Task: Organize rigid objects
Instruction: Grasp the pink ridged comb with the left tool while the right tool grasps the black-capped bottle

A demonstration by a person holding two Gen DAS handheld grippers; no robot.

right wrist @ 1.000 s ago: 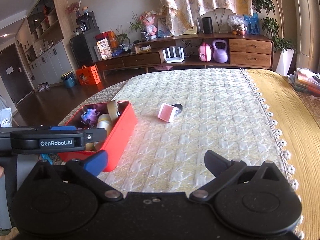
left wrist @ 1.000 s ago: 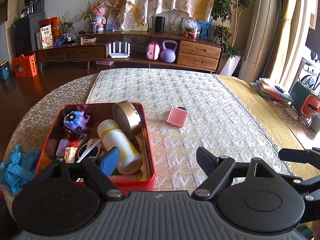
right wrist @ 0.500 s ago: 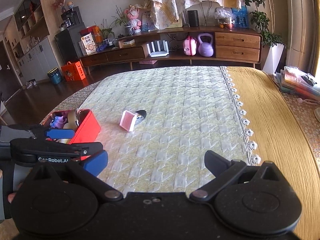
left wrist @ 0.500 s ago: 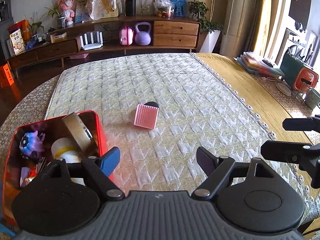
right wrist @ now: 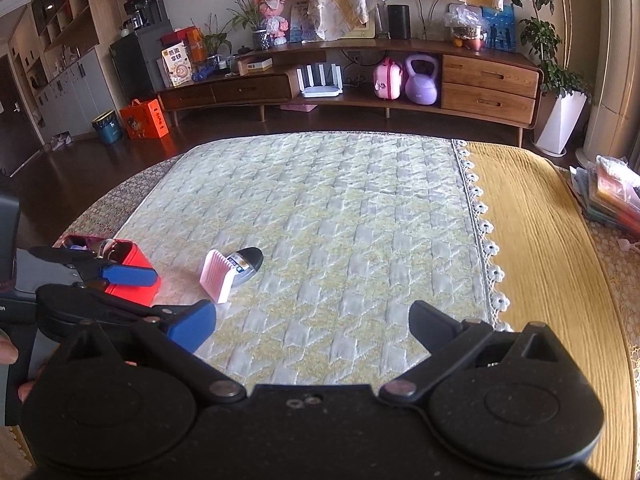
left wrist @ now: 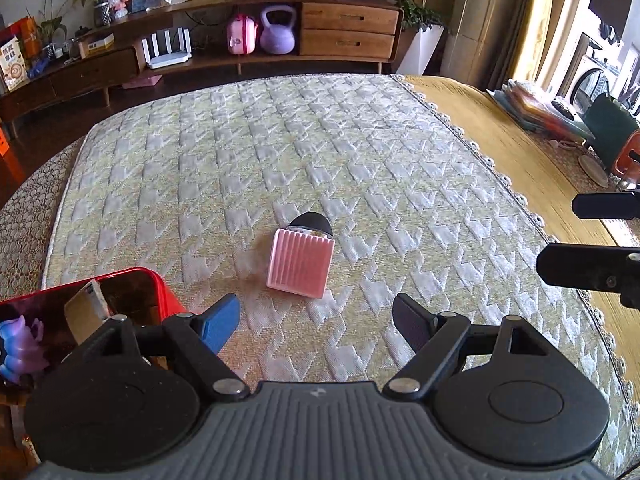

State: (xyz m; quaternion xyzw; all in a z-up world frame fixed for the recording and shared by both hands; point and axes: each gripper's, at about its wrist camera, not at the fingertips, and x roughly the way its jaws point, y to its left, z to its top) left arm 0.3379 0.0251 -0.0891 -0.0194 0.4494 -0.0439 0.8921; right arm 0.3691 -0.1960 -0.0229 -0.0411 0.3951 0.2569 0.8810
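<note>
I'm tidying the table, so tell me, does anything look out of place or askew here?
Yes. The pink ribbed box lies alone on the quilted mat, tipped up against a dark round object rather than flat, while the other small items sit in the red tin. Both grippers are open and empty.

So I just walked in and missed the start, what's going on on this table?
A person is tidying loose items into a red tin with a handheld gripper in each hand. The tin already holds a purple toy and other bits. A pink ribbed block, with a dark round thing right behind it, lies on the quilted cloth. The left gripper is open, empty and aimed at the block; the right gripper is open and empty too.
</note>
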